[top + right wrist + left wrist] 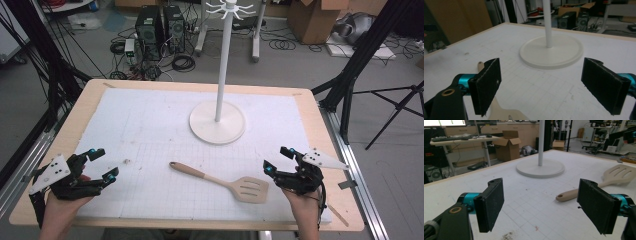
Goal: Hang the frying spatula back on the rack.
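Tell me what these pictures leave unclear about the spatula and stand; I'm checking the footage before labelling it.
- Spatula, right gripper view: the blade is cut off by the bottom edge and part of the handle sits behind the left jaw.
- Stand, both gripper views: the hooks on top are cut off by the upper edge.
- Spatula's handle hole, high view: too small.

We hold our left gripper (102,162) at the table's eight o'clock, jaws spread wide and pointing toward two o'clock, our left hand (62,207) gripping it from beneath. Our right gripper (276,160) sits at four o'clock, jaws equally wide apart, aimed toward ten o'clock, right hand (302,202) underneath.
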A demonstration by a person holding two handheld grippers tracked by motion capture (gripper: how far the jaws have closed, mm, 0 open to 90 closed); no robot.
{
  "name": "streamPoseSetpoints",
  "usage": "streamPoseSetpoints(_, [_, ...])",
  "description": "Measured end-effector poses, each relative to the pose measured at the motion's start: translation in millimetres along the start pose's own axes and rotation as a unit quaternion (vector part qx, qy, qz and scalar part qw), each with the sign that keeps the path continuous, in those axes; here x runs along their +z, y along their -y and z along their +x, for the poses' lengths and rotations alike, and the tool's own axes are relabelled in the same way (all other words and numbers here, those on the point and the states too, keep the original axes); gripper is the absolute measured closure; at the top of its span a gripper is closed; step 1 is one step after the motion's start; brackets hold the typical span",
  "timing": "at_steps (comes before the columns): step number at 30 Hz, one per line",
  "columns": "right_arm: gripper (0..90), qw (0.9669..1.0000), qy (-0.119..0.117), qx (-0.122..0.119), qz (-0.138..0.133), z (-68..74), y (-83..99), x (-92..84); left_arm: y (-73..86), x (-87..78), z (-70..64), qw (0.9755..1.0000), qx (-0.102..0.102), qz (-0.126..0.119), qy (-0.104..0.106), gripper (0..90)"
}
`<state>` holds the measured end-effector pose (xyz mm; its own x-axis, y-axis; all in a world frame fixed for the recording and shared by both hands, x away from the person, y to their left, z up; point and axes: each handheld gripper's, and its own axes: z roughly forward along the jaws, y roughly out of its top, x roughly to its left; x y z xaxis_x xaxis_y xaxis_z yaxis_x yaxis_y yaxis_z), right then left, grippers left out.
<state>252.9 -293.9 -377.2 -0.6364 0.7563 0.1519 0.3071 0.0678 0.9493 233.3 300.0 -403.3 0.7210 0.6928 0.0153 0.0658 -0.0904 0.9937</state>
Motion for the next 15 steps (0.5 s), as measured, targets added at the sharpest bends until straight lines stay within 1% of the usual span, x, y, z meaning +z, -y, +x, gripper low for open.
streamPoseSetpoints(2, [15.1, 0.9997, -0.015, -0.015, 0.007, 5.6, -5.9, 4.8, -0.2, -0.4, -0.2, 1.0, -0.005, -0.003, 0.002, 22.0])
streamPoseSetpoints(4, [15.0, 0.9992, -0.027, -0.026, 0.016, 11.2, -10.6, 9.1, -0.9, 0.0, -0.7, 1.0, -0.006, 0.003, 0.005, 21.9])
streamPoseSetpoints(6, [15.1, 0.998, -0.043, -0.039, 0.027, 17.5, -15.5, 15.6, -1.2, 0.8, -1.2, 1.0, -0.003, 0.008, 0.002, 21.8])
streamPoseSetpoints(7, [15.1, 0.9975, -0.048, -0.041, 0.032, 19.8, -16.8, 17.8, -1.2, 1.5, -1.6, 0.9999, -0.001, 0.011, 0.004, 21.7])
streamPoseSetpoints(8, [15.1, 0.9962, -0.057, -0.053, 0.039, 23.0, -18.6, 22.5, -1.1, 1.8, -1.9, 0.9999, -0.002, 0.013, 0.006, 21.7])
streamPoseSetpoints(9, [15.1, 0.9952, -0.063, -0.058, 0.047, 25.3, -19.4, 25.4, -0.9, 2.5, -2.6, 0.9999, -0.003, 0.014, 0.008, 21.7])
streamPoseSetpoints(11, [15.2, 0.9917, -0.075, -0.078, 0.069, 31.5, -20.5, 35.6, -0.8, 3.4, -3.0, 0.9998, -0.002, 0.016, 0.008, 21.7])
streamPoseSetpoints(13, [15.5, 0.9891, -0.084, -0.085, 0.085, 36.6, -20.4, 43.1, -0.7, 3.9, -3.0, 0.9998, -0.003, 0.019, 0.01, 21.7])
streamPoseSetpoints(14, [15.6, 0.9874, -0.092, -0.091, 0.092, 38.7, -20.4, 48.6, -0.4, 4.2, -3.1, 0.9997, -0.004, 0.02, 0.011, 21.7])
streamPoseSetpoints(15, [15.7, 0.9847, -0.103, -0.092, 0.106, 42.8, -19.9, 56.1, -0.3, 4.4, -3.2, 0.9997, -0.005, 0.02, 0.01, 21.7])
